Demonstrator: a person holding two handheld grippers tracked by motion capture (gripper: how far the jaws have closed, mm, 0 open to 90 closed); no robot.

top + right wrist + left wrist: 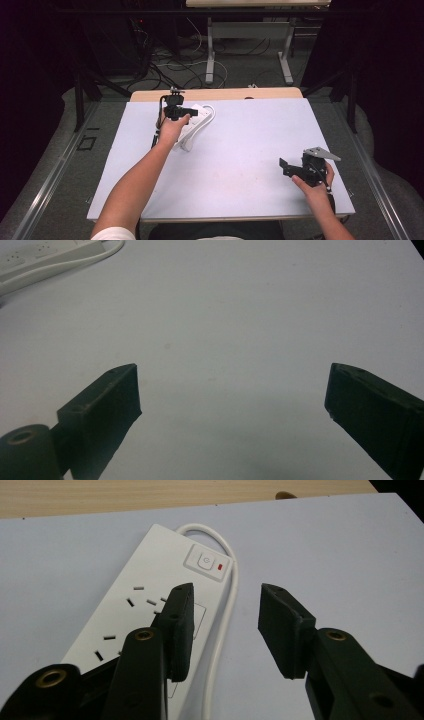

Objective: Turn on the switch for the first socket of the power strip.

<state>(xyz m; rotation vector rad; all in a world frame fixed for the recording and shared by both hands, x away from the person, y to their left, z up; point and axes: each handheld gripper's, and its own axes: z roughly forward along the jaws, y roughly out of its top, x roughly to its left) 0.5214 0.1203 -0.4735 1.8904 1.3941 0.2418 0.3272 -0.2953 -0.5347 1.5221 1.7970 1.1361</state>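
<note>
Up high, we see the power strip (196, 121) near the far left of the desk (240, 150). Our left hand-held gripper (187, 112) hangs right over it. Our right hand-held gripper (286, 167) waits well apart, near the right edge, holding nothing.

Next, the left gripper view. Both jaws stand apart with nothing between them. The strip is white, long and flat, with plug holes, a button (206, 560) and a small red light. Its cord (225, 605) curls round the end and runs along one side. We think it is hard, smooth and fairly light, so its long sides look best to pinch. The cord is bendy and may drag.

Last, the right gripper view. Those jaws are spread wide over bare desk.
</note>
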